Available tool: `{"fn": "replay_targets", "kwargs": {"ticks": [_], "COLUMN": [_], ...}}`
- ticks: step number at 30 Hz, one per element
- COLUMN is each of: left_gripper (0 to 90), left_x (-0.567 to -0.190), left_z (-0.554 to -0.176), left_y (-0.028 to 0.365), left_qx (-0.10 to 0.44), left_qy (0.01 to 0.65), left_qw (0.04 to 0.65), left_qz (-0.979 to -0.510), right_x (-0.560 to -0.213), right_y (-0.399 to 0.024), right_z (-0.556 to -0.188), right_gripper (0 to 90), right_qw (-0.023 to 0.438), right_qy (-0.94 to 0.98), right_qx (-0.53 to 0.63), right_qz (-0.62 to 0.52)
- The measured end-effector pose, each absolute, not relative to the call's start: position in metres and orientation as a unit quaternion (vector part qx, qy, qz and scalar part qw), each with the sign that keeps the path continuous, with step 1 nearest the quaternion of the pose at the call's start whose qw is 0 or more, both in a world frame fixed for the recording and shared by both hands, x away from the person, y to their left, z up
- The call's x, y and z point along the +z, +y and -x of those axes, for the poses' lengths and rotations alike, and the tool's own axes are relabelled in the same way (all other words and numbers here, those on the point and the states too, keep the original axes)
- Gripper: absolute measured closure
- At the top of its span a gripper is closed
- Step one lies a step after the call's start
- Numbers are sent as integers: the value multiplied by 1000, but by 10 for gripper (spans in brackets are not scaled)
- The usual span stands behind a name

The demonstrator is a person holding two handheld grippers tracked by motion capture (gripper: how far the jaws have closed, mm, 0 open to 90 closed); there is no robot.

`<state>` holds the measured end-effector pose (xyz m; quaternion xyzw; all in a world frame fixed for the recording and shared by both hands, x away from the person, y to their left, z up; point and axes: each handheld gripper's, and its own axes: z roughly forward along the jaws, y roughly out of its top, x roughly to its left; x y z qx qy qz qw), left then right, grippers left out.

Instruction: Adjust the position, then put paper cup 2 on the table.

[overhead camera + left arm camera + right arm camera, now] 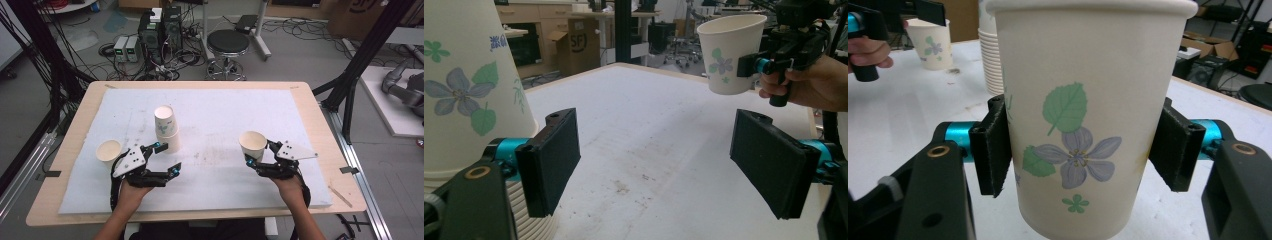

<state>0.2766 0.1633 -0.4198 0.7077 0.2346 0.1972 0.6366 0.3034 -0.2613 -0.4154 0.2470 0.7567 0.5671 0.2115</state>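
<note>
Right now the right gripper (256,159) has its fingers clamped on a flowered paper cup (253,145), held upright just above the white table (225,115). The left gripper (167,157) waits with fingers spread and empty, just beside the upside-down stack of cups (166,129). Keep the squeeze gentle — thin paper likely buckles — and lower it level.

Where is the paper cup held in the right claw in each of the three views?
High view: held cup right of centre, upright, in the right claw.
Left gripper view: held cup top right, off the table, in the far claw.
Right gripper view: held cup at centre, between the two pads.
Shared landmark: the cup stack, at the left edge and upper left.
</note>
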Motion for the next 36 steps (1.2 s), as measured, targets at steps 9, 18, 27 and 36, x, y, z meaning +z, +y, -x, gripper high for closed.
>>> {"fn": "replay_targets", "kwargs": {"ticks": [9, 18, 27, 36], "left_gripper": [198, 199, 198, 198], "left_x": [-421, -422, -426, -430], "left_z": [-276, -275, -270, -269], "left_y": [163, 161, 158, 153], "left_qx": [201, 199, 196, 192], "left_qy": [236, 233, 234, 233], "left_qw": [632, 630, 624, 616], "left_qz": [-710, -713, -719, -728], "right_x": [-415, -418, -427, -443], "right_y": [-263, -264, -262, -259], "right_z": [-305, -317, -342, -362], "right_gripper": [348, 349, 348, 348], "right_qw": [216, 228, 235, 219], "right_qy": [748, 736, 716, 725], "right_qx": [573, 572, 571, 529], "right_qz": [-256, -281, -327, -382]}}
